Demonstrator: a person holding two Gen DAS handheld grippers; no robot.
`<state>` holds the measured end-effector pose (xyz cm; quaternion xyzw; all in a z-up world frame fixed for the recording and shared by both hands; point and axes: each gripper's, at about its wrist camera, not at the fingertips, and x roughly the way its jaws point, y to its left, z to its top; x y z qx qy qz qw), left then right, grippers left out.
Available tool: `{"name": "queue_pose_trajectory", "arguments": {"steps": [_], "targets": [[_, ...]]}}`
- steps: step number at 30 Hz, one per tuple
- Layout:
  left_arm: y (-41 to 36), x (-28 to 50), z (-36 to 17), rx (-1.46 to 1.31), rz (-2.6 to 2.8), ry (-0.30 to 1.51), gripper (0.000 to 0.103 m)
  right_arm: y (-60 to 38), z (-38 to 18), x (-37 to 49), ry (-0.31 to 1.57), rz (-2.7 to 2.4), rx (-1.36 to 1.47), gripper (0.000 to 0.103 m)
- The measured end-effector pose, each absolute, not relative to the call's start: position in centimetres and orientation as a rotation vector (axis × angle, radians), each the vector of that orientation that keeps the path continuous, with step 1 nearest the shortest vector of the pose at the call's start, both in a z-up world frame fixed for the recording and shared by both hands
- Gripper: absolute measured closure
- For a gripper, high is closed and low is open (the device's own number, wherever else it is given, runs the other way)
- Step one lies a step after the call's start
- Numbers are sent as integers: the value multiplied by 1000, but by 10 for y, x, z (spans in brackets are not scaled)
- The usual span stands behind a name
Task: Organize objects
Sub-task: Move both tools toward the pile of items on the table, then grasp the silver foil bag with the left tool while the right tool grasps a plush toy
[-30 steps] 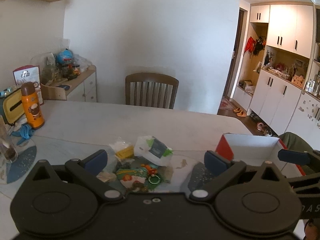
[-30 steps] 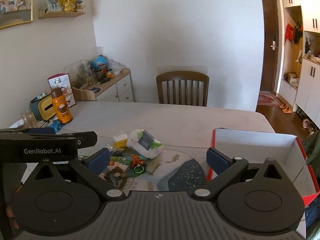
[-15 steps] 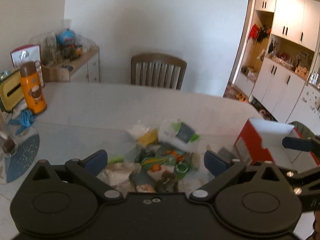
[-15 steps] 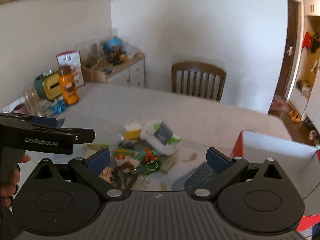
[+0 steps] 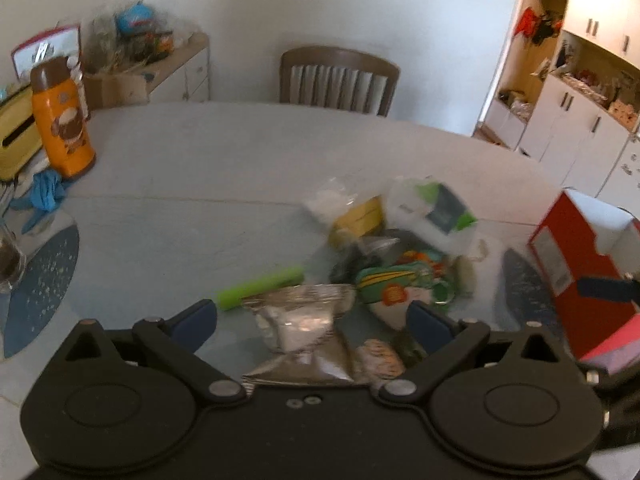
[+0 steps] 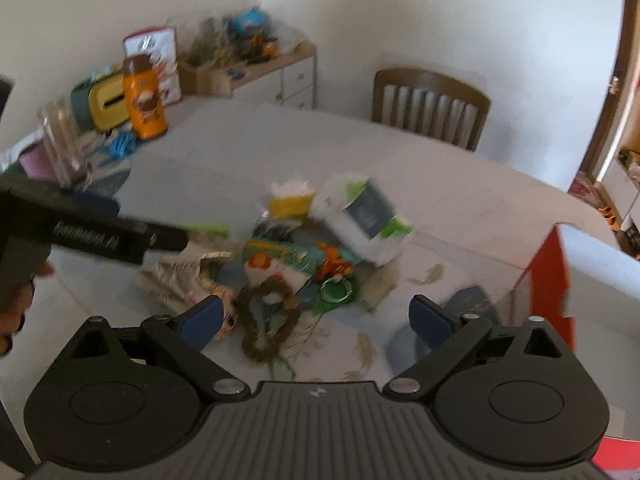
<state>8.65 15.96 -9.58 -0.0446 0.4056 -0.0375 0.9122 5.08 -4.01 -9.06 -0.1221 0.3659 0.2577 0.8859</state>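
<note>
A heap of small items lies mid-table: a silver foil packet (image 5: 304, 320), a green tube (image 5: 260, 288), a yellow packet (image 5: 360, 218), a white-and-green pouch (image 5: 436, 210) (image 6: 368, 216), a colourful card (image 5: 396, 284) and a brown beaded loop (image 6: 266, 322). My left gripper (image 5: 312, 320) is open, hovering over the foil packet, which shows between its fingers. My right gripper (image 6: 316, 318) is open above the beaded loop, holding nothing. The left gripper's body (image 6: 92, 232) crosses the right wrist view at the left. A red-and-white box (image 5: 576, 248) (image 6: 592, 260) stands open at the right.
An orange flask (image 5: 62, 120), a yellow tissue box (image 5: 14, 136), a blue cloth (image 5: 42, 192) and a glass (image 6: 62, 144) sit at the table's left side. A wooden chair (image 5: 340, 76) stands behind the table. Blue placemats (image 5: 40, 280) lie left and right.
Both grippers have moved forward and tilted down over the heap, so the items now lie between and under the fingers. Both stay open; the view is motion-blurred.
</note>
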Motion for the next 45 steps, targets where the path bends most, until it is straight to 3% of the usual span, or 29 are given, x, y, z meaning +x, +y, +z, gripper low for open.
{"name": "queue_pose_trajectory", "arguments": {"steps": [7,16,18,25,34,45], "targets": [[181,110,-119,-143,-79,907,7,-2,-112,48,803,622,-312,12],[179,123,-138,-156,-140,972,14,35,-141,47,866,693,-364,44],[177,124,-141,-154,-151,977,19,40,-143,49,869,698,-366,45],[177,128,-146,-163,-177,990,37,49,-148,56,883,702,-361,66],[185,130,-148,-194,-204,996,50,53,-148,61,891,677,-351,81],[197,118,-134,-254,-233,991,55,37,-121,50,869,676,-288,82]]}}
